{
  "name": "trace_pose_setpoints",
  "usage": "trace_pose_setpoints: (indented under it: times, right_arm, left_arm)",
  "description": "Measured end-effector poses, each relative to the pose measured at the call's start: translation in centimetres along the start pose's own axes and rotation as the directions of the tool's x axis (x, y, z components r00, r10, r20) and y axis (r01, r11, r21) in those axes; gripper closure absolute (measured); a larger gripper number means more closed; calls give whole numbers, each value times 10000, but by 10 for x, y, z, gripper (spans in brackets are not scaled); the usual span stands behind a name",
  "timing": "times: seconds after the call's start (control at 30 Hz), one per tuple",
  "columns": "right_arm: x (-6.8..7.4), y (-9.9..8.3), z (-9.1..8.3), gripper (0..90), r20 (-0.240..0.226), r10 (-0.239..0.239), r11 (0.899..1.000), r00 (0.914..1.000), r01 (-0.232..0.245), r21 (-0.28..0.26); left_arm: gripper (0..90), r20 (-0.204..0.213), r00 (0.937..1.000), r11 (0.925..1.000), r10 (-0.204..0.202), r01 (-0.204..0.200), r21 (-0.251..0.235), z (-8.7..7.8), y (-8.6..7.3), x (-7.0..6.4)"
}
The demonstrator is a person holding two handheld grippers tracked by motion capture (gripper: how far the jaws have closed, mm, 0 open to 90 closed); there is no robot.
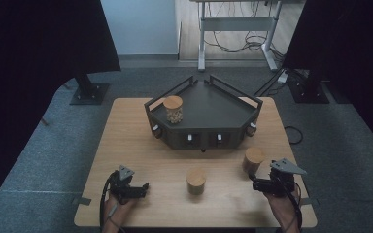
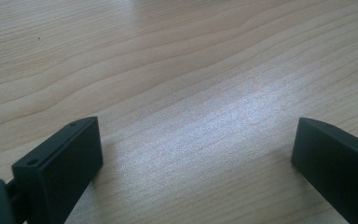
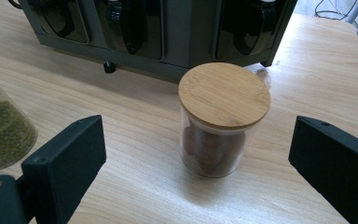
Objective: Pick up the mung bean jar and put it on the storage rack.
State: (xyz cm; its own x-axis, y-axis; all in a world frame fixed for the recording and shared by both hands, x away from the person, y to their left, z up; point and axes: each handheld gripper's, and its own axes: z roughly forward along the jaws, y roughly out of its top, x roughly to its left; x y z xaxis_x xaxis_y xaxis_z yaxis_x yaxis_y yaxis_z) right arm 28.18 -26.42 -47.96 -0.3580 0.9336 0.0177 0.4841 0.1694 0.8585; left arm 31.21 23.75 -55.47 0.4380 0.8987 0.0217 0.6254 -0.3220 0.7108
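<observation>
High view is showing a pale wooden table (image 1: 126, 145) standing on grey carpet, with dark curtains hanging at both sides and a white-framed desk with loose cables sitting beyond. At the table's near left, the left gripper (image 1: 144, 187) is resting low over bare wood, its jaws standing wide apart with nothing between them. A dark angular rack (image 1: 209, 109) is occupying the far middle, carrying one wooden-lidded jar (image 1: 173, 108) on its left deck. A second jar (image 1: 195, 181), holding green contents, is standing at centre front. Right of it, a jar of brown contents (image 3: 223, 121) is standing upright just before the rack, and the right gripper (image 1: 253, 184) is pointing at it, jaws spread wide and apart from the glass. No brand, label or legible writing is showing anywhere.
</observation>
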Motion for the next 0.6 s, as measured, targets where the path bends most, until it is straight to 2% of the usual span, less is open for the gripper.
trace_pose_setpoints:
  times: [0.17,0.6]
  right_arm:
    - [4,3,0,36,-96,46,9999,9999,-48,-166]
    - [25,11,7,47,-557,-375,9981,9977,346,-515]
  left_arm:
    - [13,-31,10000,10000,-26,26,8,0,0,-1]
    - [12,-58,10000,10000,-57,57,7,0,0,-1]
